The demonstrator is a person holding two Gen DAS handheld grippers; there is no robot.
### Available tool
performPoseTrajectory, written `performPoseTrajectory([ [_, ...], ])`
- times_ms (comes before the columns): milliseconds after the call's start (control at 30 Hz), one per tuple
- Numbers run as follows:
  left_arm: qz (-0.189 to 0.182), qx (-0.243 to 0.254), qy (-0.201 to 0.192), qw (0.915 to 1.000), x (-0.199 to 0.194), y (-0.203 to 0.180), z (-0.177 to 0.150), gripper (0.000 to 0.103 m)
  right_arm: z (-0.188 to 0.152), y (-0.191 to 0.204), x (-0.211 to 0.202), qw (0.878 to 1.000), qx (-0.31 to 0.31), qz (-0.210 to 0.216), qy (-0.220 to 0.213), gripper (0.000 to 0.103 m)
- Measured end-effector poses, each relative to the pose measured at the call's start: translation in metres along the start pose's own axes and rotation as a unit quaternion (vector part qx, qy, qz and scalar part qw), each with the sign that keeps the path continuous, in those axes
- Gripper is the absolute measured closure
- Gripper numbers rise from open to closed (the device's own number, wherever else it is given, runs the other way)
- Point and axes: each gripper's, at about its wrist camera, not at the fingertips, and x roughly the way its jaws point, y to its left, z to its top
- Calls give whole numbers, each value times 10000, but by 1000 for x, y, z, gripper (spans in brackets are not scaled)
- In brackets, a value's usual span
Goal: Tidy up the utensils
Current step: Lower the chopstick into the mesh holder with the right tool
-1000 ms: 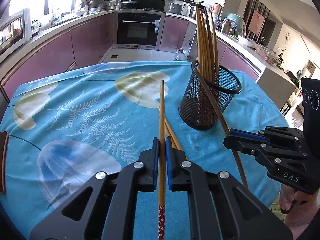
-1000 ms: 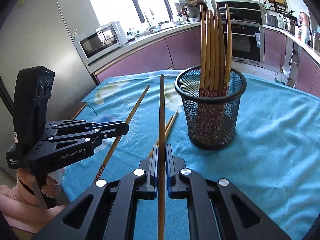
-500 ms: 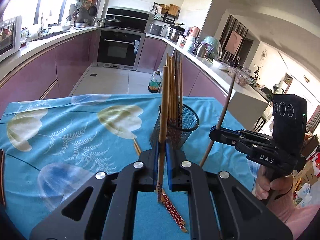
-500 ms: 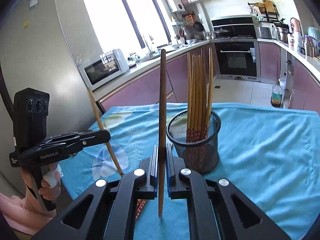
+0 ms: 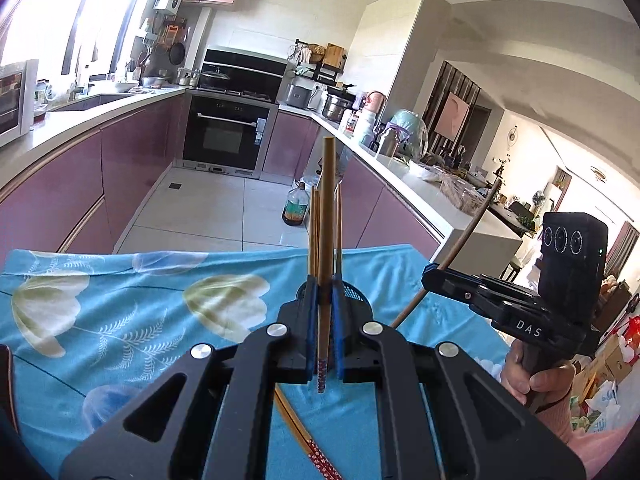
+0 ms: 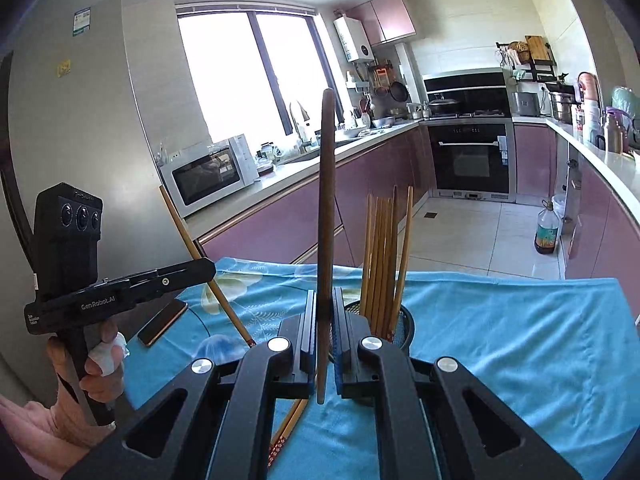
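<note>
Both grippers were raised above the blue floral tablecloth (image 5: 120, 320), each holding a chopstick near-upright. The left gripper (image 5: 325, 300) clamped a light chopstick (image 5: 328, 216); the right gripper (image 6: 325, 312) clamped a darker chopstick (image 6: 326, 200) beside the mesh holder (image 6: 404, 328), in a purple-cabinet kitchen.

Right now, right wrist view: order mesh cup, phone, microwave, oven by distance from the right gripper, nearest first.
1. mesh cup, just beyond the right gripper, slightly right.
2. phone, on the table, left.
3. microwave, counter, left.
4. oven, far wall, right.
</note>
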Motion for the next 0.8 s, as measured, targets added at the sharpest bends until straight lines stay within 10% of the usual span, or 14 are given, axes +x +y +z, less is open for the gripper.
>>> performPoseTrajectory([
  [800,138,393,68,9991,48,-26,48,96,32,-14,19,9992,-75,-326,-205,97],
])
